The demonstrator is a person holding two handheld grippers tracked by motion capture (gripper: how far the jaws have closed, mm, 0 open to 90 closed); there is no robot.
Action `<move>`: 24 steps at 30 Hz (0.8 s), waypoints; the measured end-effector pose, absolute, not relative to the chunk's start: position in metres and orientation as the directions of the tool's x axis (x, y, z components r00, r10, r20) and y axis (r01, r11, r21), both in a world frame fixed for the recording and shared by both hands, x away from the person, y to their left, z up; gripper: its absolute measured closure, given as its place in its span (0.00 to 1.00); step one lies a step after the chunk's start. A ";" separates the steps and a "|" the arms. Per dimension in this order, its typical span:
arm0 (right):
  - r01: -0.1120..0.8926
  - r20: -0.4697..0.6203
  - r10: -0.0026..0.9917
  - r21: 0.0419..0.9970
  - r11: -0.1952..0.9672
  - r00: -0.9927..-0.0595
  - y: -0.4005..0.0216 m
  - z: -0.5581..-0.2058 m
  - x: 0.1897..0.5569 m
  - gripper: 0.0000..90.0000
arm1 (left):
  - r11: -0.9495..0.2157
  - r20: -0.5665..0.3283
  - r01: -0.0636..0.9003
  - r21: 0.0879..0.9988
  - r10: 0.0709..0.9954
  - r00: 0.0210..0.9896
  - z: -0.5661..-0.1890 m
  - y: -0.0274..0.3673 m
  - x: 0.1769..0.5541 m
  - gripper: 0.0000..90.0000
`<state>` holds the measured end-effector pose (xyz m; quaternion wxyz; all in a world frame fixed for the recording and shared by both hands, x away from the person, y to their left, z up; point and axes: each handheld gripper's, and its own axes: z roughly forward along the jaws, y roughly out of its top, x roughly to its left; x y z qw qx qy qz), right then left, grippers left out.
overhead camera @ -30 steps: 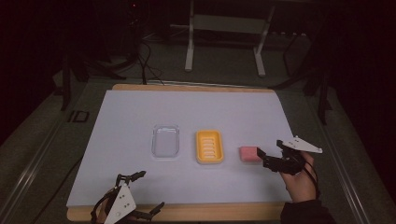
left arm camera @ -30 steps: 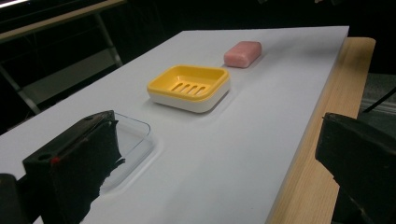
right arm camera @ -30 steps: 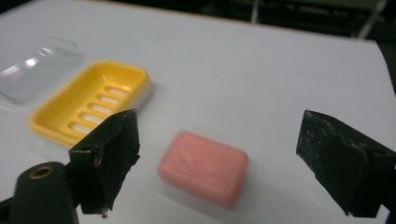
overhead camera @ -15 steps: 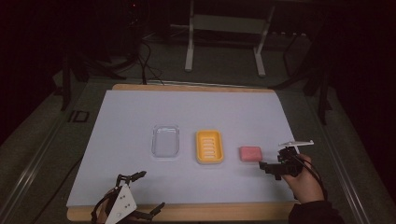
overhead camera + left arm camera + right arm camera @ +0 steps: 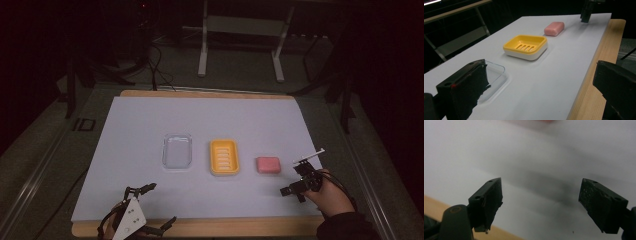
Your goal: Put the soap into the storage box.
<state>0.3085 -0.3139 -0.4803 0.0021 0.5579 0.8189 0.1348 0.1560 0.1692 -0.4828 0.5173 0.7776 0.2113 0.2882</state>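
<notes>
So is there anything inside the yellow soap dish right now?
No. The yellow soap dish holds nothing; its slotted floor shows bare in the high view and the left gripper view. The pink soap lies on the white sheet beside it, apart. What is under the slots is hidden.

The left claw [image 5: 155, 205] sits at about seven o'clock on the counter [image 5: 150, 125], low by the near edge, its jaws spread wide and holding nothing — in the left gripper view the two black jaws stand far apart at either side. Its grey three-cornered plate faces up.

The right claw [image 5: 295, 186] is at about four o'clock, gripped in the person's right hand [image 5: 327, 197] with a dark sleeve behind it. Its jaws are parted too — the right gripper view shows them well apart, angled down close over the counter's surface, nothing between them.
</notes>
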 end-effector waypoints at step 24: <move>0.525 0.147 0.514 0.048 0.850 -0.845 -0.320 -0.486 0.323 0.21 | -0.367 0.217 0.036 0.929 0.622 0.752 -0.483 0.170 0.157 0.01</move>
